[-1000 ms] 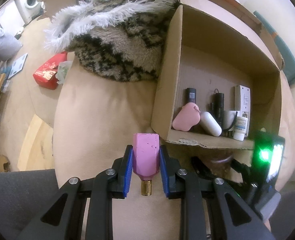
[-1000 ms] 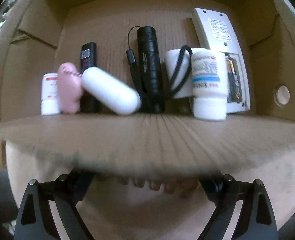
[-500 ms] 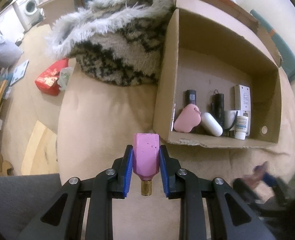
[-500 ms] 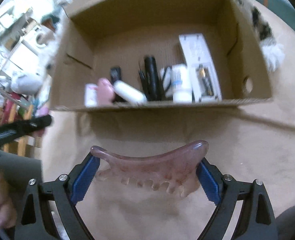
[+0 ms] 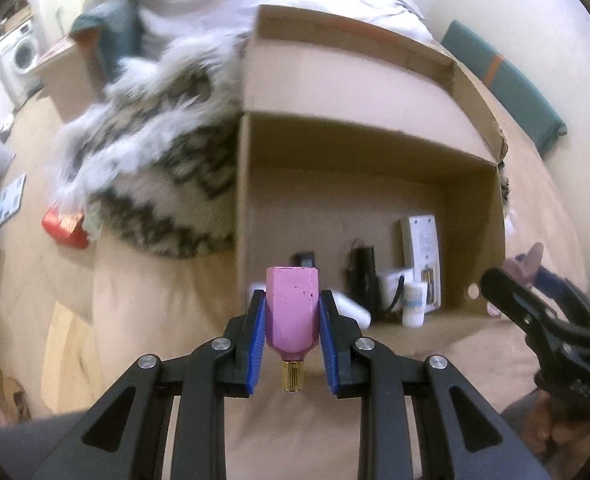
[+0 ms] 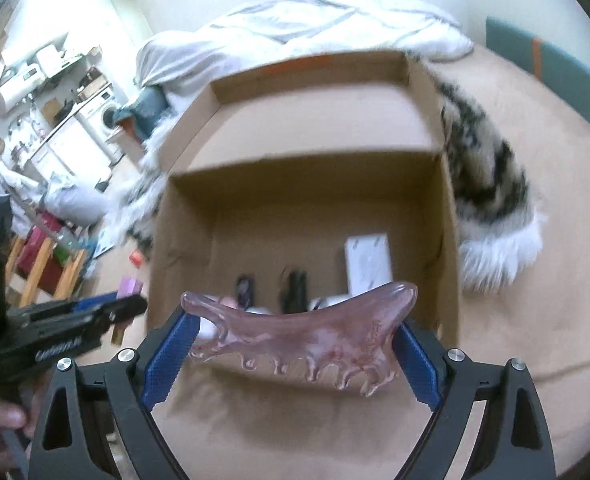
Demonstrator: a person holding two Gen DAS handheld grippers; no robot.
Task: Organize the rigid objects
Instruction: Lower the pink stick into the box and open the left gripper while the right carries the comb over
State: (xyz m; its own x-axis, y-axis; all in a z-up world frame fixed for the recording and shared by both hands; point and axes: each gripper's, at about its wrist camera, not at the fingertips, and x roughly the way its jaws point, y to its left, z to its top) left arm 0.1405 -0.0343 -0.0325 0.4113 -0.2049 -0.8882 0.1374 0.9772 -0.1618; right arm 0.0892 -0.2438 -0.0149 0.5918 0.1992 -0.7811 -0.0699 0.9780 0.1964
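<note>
Both jaws are closed on things: our left gripper (image 5: 293, 320) pinches a pink nozzle (image 5: 291, 312) between its blue pads, brass tip pointing back toward the camera, and our right gripper (image 6: 291, 352) is spread wide around a pinkish comb (image 6: 303, 336), gripped at its two ends with the teeth hanging down.

We hold both above the tan cover (image 5: 167, 320), just short of the near wall of the open box (image 6: 303, 128). From the left wrist view, the nozzle sits in front of the box's left near corner. From the right wrist view, the comb spans the middle of the near wall.

Inside the box, things are lined up along the near side: a white remote (image 5: 421, 256) to the right, a white bottle (image 5: 413, 304), a black torch (image 5: 361, 268), a small black device (image 6: 245, 290) and a white capsule (image 5: 353, 308). The far half of the floor is bare cardboard, and the back flap stands up behind it.

A furry blanket (image 5: 155, 168) presses against the box's left wall and wraps behind it to the right side. A white duvet (image 6: 295, 28) lies beyond. Left of the cover, the floor holds a red pack (image 5: 65, 226). The two grippers are near each other, apart.
</note>
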